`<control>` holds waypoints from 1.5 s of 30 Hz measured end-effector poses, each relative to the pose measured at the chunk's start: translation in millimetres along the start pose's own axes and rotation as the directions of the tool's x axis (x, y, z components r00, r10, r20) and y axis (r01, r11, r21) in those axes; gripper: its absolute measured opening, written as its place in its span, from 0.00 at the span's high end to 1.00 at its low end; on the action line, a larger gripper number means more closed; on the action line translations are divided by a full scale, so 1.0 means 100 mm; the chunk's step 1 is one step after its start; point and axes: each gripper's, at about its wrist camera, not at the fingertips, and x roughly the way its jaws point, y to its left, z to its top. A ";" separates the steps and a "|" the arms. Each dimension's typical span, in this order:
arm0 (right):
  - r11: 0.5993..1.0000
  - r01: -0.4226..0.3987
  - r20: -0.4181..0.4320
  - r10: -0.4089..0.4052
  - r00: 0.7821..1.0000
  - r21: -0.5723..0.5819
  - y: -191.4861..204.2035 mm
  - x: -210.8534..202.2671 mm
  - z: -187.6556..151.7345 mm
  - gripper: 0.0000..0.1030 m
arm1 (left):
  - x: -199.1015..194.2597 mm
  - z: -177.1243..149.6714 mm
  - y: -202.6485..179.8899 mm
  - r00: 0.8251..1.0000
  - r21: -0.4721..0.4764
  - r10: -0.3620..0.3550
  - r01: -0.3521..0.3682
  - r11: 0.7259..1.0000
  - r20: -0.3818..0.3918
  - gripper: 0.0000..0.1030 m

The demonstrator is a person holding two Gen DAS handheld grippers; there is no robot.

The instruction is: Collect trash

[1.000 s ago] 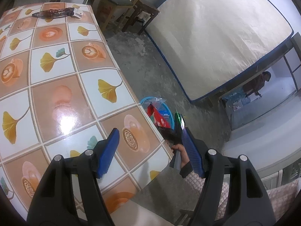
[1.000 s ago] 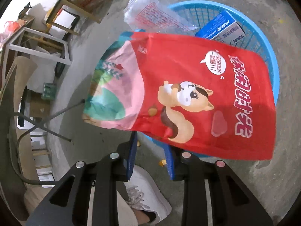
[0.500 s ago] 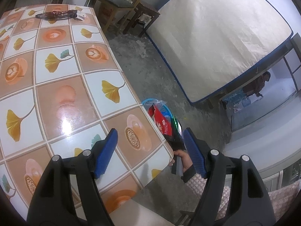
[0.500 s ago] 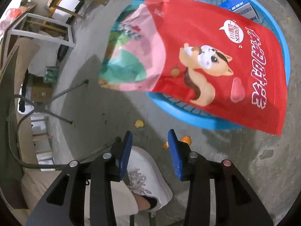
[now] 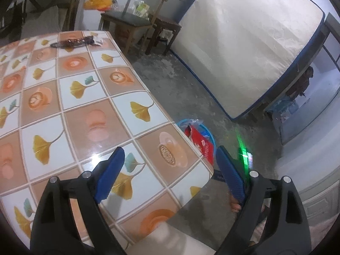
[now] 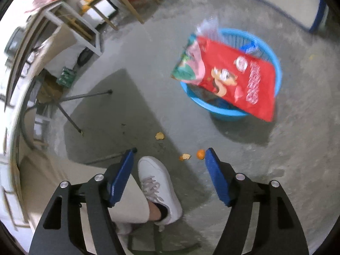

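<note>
A red snack bag (image 6: 235, 78) with a squirrel print lies across the blue basket (image 6: 274, 59) on the concrete floor, sticking out over the rim. In the left wrist view the same basket (image 5: 209, 133) and bag (image 5: 200, 143) show past the table's corner. My right gripper (image 6: 169, 157) is high above the floor, jaws opening, nothing between them. My left gripper (image 5: 169, 158) hovers over the near corner of the patterned table (image 5: 63, 106), jaws opening and empty. A dark wrapper (image 5: 72, 42) lies at the table's far edge.
Orange peel bits (image 6: 186, 156) and a small orange (image 6: 200, 154) lie on the floor near a white shoe (image 6: 158, 187). Folding table legs (image 6: 85, 95) stand to the left. A mattress (image 5: 244, 42) leans at the back, with a chair (image 5: 131, 19) and stool beside it.
My right gripper let go of the red bag, which now rests on the basket, then rose and drew back with jaws spreading. My left gripper widened and shifted slightly over the table.
</note>
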 end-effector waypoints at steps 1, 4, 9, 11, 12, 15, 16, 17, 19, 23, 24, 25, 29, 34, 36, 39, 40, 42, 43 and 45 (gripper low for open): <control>0.999 0.021 0.031 -0.020 0.999 -0.027 0.08 -0.16 -0.06 0.31 | -0.06 -0.04 -0.01 1.000 0.005 0.011 -0.011 1.000 0.020 0.19; 0.993 0.070 0.120 -0.058 0.991 -0.092 0.28 -0.56 -0.20 0.26 | -0.25 -0.13 -0.03 0.995 0.021 0.038 -0.040 0.999 0.089 0.17; 0.972 0.135 0.287 -0.077 0.955 -0.191 0.70 -1.18 -0.34 0.19 | -0.59 -0.27 -0.06 0.976 0.028 0.088 -0.095 0.995 0.198 0.12; 0.963 0.153 0.367 -0.062 0.928 -0.223 0.91 -1.44 -0.42 0.14 | -0.68 -0.31 -0.08 0.970 0.039 0.104 -0.115 0.993 0.218 0.11; 0.959 0.157 0.405 -0.050 0.913 -0.234 1.00 -1.57 -0.46 0.13 | -0.73 -0.34 -0.09 0.967 0.046 0.117 -0.131 0.990 0.228 0.10; 0.954 0.159 0.485 -0.016 0.874 -0.255 1.26 -1.83 -0.56 0.09 | -0.85 -0.42 -0.10 0.957 0.060 0.148 -0.168 0.984 0.251 0.09; 0.952 0.159 0.499 -0.007 0.867 -0.263 1.33 -1.89 -0.59 0.08 | -0.89 -0.46 -0.11 0.954 0.061 0.156 -0.177 0.982 0.257 0.09; 0.949 0.162 0.514 0.000 0.858 -0.270 1.40 -1.95 -0.64 0.07 | -0.92 -0.49 -0.11 0.952 0.059 0.160 -0.181 0.982 0.259 0.08; 0.944 0.169 0.534 0.010 0.845 -0.285 1.53 -2.04 -0.75 0.07 | -0.99 -0.55 -0.10 0.949 0.046 0.166 -0.185 0.982 0.268 0.08; 0.941 0.158 0.529 0.026 0.848 -0.301 1.74 -2.13 -0.94 0.06 | -1.07 -0.68 -0.13 0.944 0.049 0.182 -0.203 0.978 0.275 0.08; 0.942 0.156 0.526 0.025 0.850 -0.298 1.78 -2.14 -0.99 0.06 | -1.08 -0.70 -0.13 0.942 0.050 0.187 -0.208 0.977 0.278 0.08; 0.945 0.151 0.520 0.024 0.854 -0.291 1.81 -2.14 -1.04 0.06 | -1.10 -0.74 -0.14 0.941 0.050 0.191 -0.213 0.976 0.281 0.08; 0.945 0.187 0.513 -0.025 0.858 -0.267 1.89 -2.05 -1.22 0.06 | -1.17 -0.84 -0.17 0.929 0.055 0.226 -0.252 0.966 0.292 0.08; 0.921 0.293 0.562 -0.105 0.821 -0.256 2.02 -2.04 -1.40 0.06 | -1.28 -0.91 -0.16 0.910 0.046 0.273 -0.302 0.952 0.313 0.08; 0.915 0.313 0.585 -0.112 0.804 -0.254 2.07 -2.08 -1.46 0.06 | -1.32 -0.93 -0.16 0.896 0.046 0.305 -0.336 0.941 0.324 0.08; 0.910 0.338 0.623 -0.122 0.772 -0.241 2.15 -2.17 -1.55 0.06 | -1.38 -0.97 -0.16 0.883 0.041 0.332 -0.365 0.930 0.333 0.08; 0.907 0.345 0.636 -0.122 0.762 -0.240 2.18 -2.19 -1.58 0.06 | -1.40 -0.99 -0.16 0.876 0.040 0.350 -0.384 0.923 0.333 0.08; 0.912 0.339 0.650 -0.115 0.751 -0.231 2.23 -2.22 -1.65 0.06 | -1.41 -1.01 -0.14 0.866 0.031 0.380 -0.412 0.911 0.324 0.08; 0.915 0.332 0.651 -0.109 0.752 -0.231 2.24 -2.22 -1.66 0.06 | -1.43 -1.02 -0.12 0.864 0.028 0.388 -0.418 0.908 0.320 0.08; 0.919 0.317 0.649 -0.094 0.755 -0.235 2.26 -2.22 -1.70 0.06 | -1.43 -1.03 -0.09 0.857 0.019 0.410 -0.437 0.899 0.311 0.08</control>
